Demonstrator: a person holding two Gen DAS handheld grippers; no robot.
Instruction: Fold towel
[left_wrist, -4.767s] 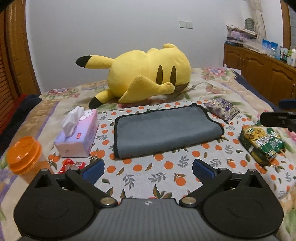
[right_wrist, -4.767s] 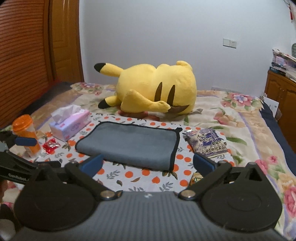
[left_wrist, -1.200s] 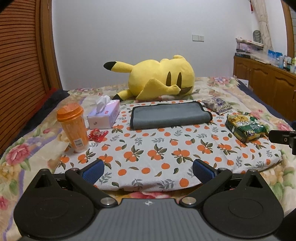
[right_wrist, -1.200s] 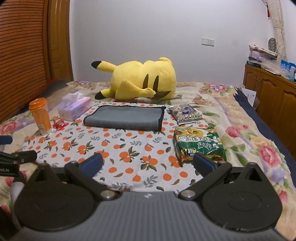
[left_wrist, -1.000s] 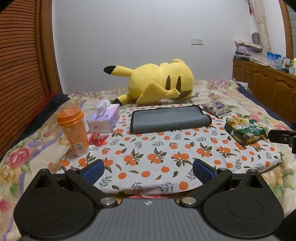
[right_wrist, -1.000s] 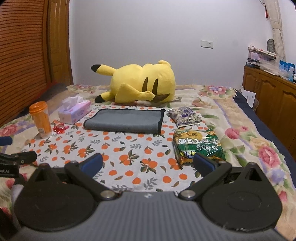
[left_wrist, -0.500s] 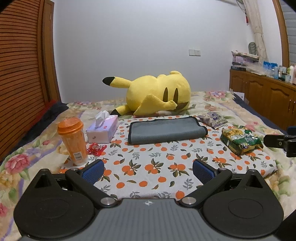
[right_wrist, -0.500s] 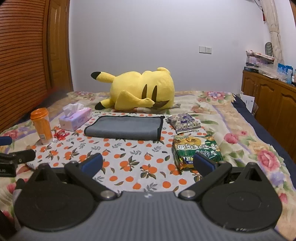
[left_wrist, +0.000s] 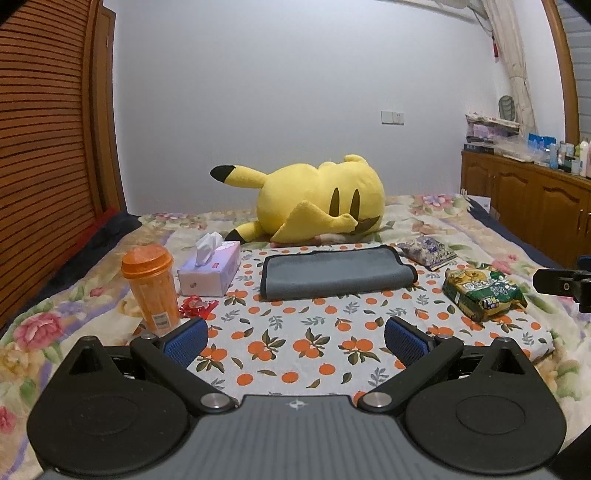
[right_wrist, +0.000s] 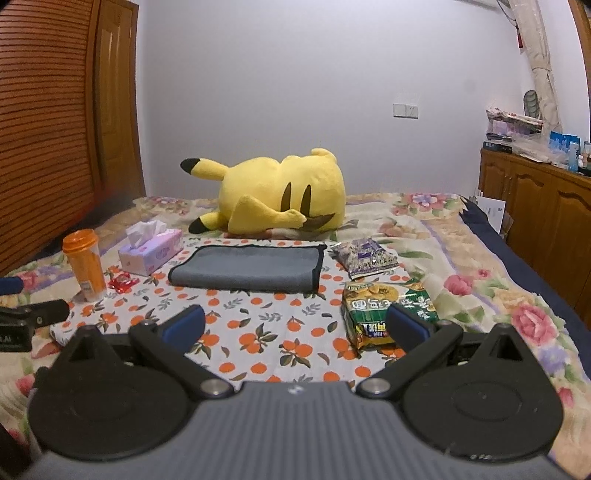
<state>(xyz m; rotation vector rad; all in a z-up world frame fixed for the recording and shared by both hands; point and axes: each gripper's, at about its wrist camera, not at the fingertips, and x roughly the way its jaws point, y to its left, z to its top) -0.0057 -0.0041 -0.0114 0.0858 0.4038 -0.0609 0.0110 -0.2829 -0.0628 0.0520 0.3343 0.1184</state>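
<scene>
A grey towel (left_wrist: 334, 271) with black edging lies folded into a flat rectangle on an orange-print cloth (left_wrist: 295, 332) on the bed; it also shows in the right wrist view (right_wrist: 247, 269). My left gripper (left_wrist: 295, 341) is open and empty, well back from the towel near the cloth's front edge. My right gripper (right_wrist: 295, 326) is open and empty, also well back from the towel. Each gripper's tip shows at the edge of the other's view.
A yellow plush toy (left_wrist: 317, 201) lies behind the towel. A tissue box (left_wrist: 210, 271), an orange cup (left_wrist: 149, 286) and a red wrapper (left_wrist: 195, 306) sit to the left. A purple packet (left_wrist: 428, 251) and a green snack bag (left_wrist: 480, 293) sit to the right. Wooden cabinets (left_wrist: 535, 210) stand far right.
Both grippers have drawn back from the towel and risen slightly, so the towel looks smaller and farther. Both stay open. The towel has not moved.
</scene>
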